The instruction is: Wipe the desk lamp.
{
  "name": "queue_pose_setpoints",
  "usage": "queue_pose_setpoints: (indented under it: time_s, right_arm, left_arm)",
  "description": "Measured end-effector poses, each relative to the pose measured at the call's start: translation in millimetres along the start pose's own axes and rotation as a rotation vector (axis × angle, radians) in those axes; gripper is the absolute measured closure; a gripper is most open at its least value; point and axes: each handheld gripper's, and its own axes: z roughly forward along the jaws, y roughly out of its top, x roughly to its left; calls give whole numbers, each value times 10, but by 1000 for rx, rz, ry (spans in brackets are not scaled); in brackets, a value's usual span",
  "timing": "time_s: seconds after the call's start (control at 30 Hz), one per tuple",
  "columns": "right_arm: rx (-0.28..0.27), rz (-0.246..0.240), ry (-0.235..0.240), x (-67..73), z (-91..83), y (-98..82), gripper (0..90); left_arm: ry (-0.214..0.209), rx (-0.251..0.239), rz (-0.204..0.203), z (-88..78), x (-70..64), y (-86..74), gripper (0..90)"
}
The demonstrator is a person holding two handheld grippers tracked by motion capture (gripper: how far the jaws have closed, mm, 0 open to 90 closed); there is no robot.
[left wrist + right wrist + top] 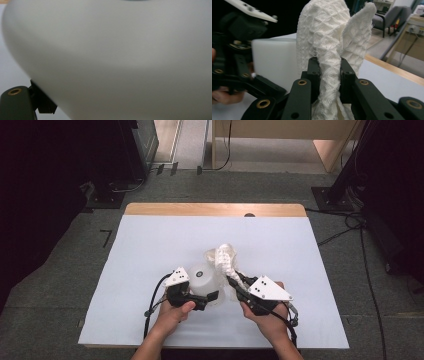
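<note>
White cloth (329, 50) pinched within right tool (329, 75) (beside cup (204, 279))

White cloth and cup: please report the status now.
Right gripper shut on white cloth, cloth raised. Left gripper holds the white cup. Nothing in the way.

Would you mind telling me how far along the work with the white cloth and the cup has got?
Done: the left tool grips the translucent white cup, steadying it on the table, and the right tool is clamped on the white waffle-weave cloth, bunched between its jaws. In hand: the cloth is lifted beside the cup. Left: probably wiping the cup or stuffing the cloth in; neither looks started.
</note>
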Motion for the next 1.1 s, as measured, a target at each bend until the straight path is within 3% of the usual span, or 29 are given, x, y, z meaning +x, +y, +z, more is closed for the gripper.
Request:
queue_pose_setpoints:
  time_s: [0.17, 0.37, 0.43, 0.5, 0.73, 0.8, 0.9, 1.03, 1.1]
  right_arm:
    - [38, -40, 27, 77, 65, -39, 760]
    - [193, -29, 66, 9, 238, -268, 760]
    - [220, -30, 73, -4, 270, -310, 761]
    - [218, -30, 67, 11, 263, -298, 761]
    - [69, -37, 34, 54, 124, -101, 758]
    - [70, -36, 39, 38, 112, -97, 758]
    - [118, -29, 62, 18, 146, -160, 759]
    - [252, -56, 86, 14, 263, -284, 759]
    - [267, -54, 89, 10, 281, -299, 759]
  left_arm:
    - [-11, -15, -25, -46, 47, 14, 84]
    - [-12, -52, -58, -172, 158, 43, 84]
    - [-10, -50, -62, -194, 176, 46, 84]
    - [-11, -41, -59, -181, 168, 39, 85]
    - [-25, 25, -14, -21, 45, -1, 84]
    - [-23, 24, -14, -19, 44, 6, 84]
    - [-13, 5, -34, -72, 90, 28, 84]
    - [7, -20, -60, -156, 164, 42, 84]
    - [5, -18, -62, -159, 172, 38, 84]
